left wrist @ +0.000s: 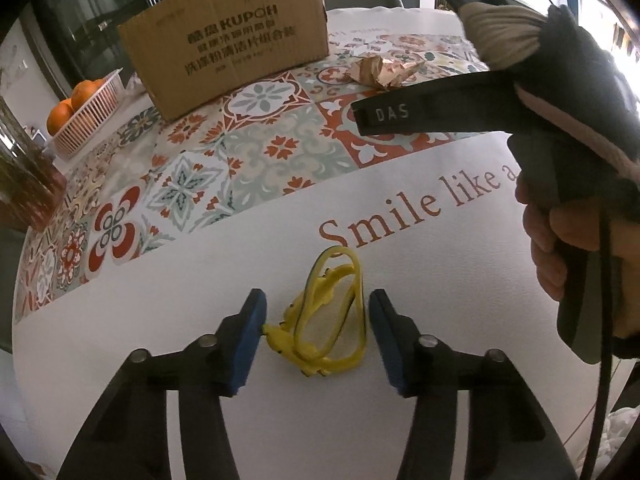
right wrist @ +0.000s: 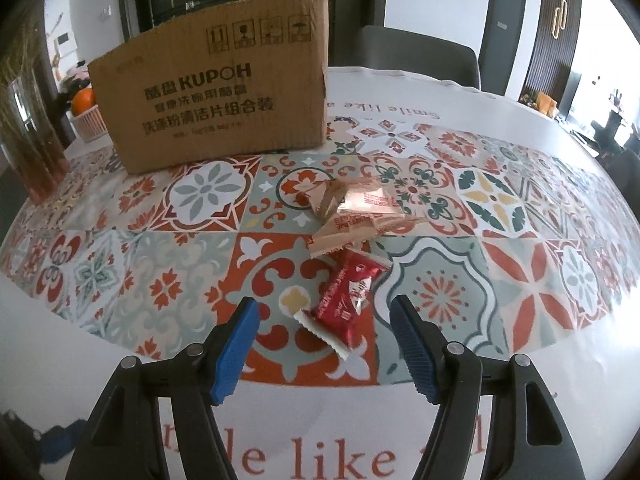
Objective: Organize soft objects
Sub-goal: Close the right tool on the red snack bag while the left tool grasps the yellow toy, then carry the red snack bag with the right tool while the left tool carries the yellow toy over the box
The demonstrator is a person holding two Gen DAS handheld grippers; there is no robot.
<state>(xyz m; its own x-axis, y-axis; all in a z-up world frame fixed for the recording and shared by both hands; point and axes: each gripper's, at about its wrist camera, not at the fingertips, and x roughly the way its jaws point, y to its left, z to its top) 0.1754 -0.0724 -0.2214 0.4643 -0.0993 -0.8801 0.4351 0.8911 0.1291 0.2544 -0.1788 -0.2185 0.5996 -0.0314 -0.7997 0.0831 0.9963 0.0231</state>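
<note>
Left claw [left wrist: 316, 334] gapes round yellow toy [left wrist: 324, 316] — tabletop

The left gripper [left wrist: 316, 336] stands wide open, with the floppy yellow rubber loop toy [left wrist: 326, 320] lying between its blue pads; the left pad touches the toy. To its right, the black right gripper handle [left wrist: 576, 184] blocks the way. The right gripper [right wrist: 324, 332] is open around the red shiny candy packet [right wrist: 344, 300]. Behind it lie crinkled tan snack wrappers [right wrist: 352, 212], then the big brown cardboard box [right wrist: 216, 104].
</note>
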